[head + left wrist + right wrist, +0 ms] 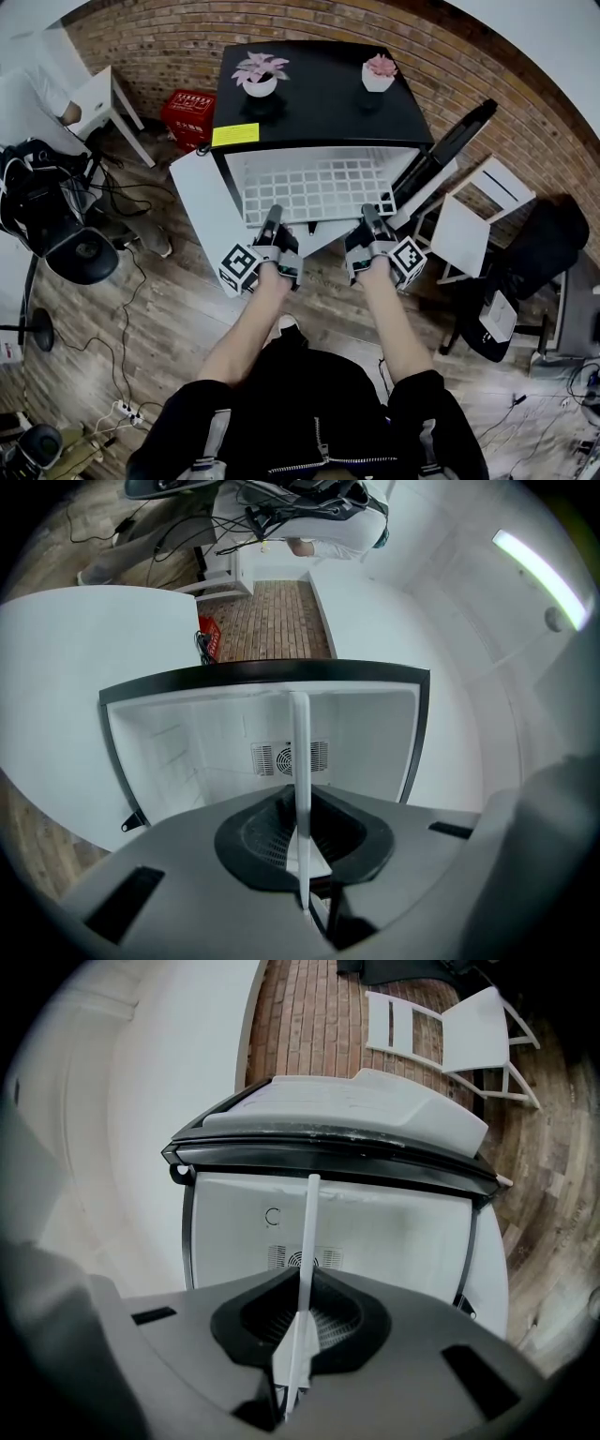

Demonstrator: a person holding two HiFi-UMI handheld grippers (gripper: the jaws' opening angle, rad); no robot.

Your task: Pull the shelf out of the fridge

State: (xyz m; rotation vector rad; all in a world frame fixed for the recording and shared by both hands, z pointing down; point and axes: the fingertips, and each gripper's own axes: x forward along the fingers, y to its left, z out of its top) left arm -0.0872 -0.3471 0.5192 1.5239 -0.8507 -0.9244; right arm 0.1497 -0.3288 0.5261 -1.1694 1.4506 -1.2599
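The head view alone gives the overall layout: the left gripper (273,214) and the right gripper (370,212) are side by side, both set on the front edge of the white wire shelf (314,183), which projects level out of the open front of the black fridge (319,103). That view also records two potted plants (260,75) on the fridge top, beyond the jaws, and a yellow label (234,134) at the top's front edge, none of which appears in the gripper views. The left gripper view supplies what the head view hides: the jaws of the left gripper (300,850) are nearly closed and clamped on the shelf (301,752), seen edge-on as one thin white bar running straight away from the jaws into the white interior, with a round fan vent (267,758) on the back wall directly beyond. The right gripper view shows the same condition: the right gripper (298,1335) has its jaws drawn in tight on the shelf (308,1241), with the vent (281,1257) beyond and a white chair (459,1030) off to one side. From above, the shelf is a white rectangular grid of square openings, flat, and most of its area lies outside the cabinet.
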